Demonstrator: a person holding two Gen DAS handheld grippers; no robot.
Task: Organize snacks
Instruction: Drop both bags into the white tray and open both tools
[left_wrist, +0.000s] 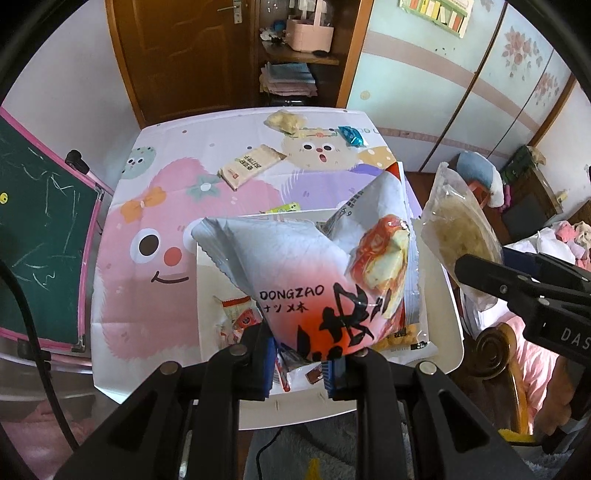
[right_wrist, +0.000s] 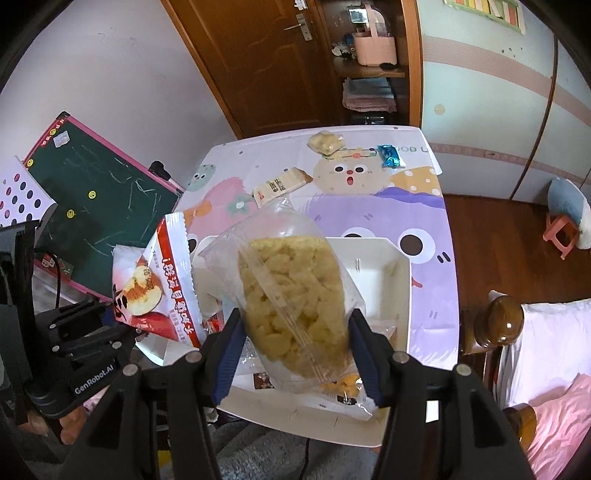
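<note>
My left gripper (left_wrist: 301, 369) is shut on the bottom edge of a white-and-red snack bag (left_wrist: 306, 273) printed "DONGZAO". It holds the bag upright over the white tray (left_wrist: 448, 325). My right gripper (right_wrist: 297, 369) is shut on a clear bag of yellow puffed snacks (right_wrist: 295, 302), also above the tray (right_wrist: 400, 266). Each view shows the other hand: the right gripper (left_wrist: 484, 262) with its clear bag (left_wrist: 454, 221) at the right, the left gripper (right_wrist: 118, 321) with the red-and-white bag (right_wrist: 162, 280) at the left. Small red packets (left_wrist: 236, 317) lie in the tray.
On the cartoon tablecloth beyond the tray lie a beige bar packet (right_wrist: 282, 184), a small yellow snack bag (right_wrist: 325, 142), a blue wrapper (right_wrist: 389, 156) and a green packet (left_wrist: 284, 208). A chalkboard (left_wrist: 40, 229) leans at the left. A wooden bedpost (right_wrist: 498, 321) stands at the right.
</note>
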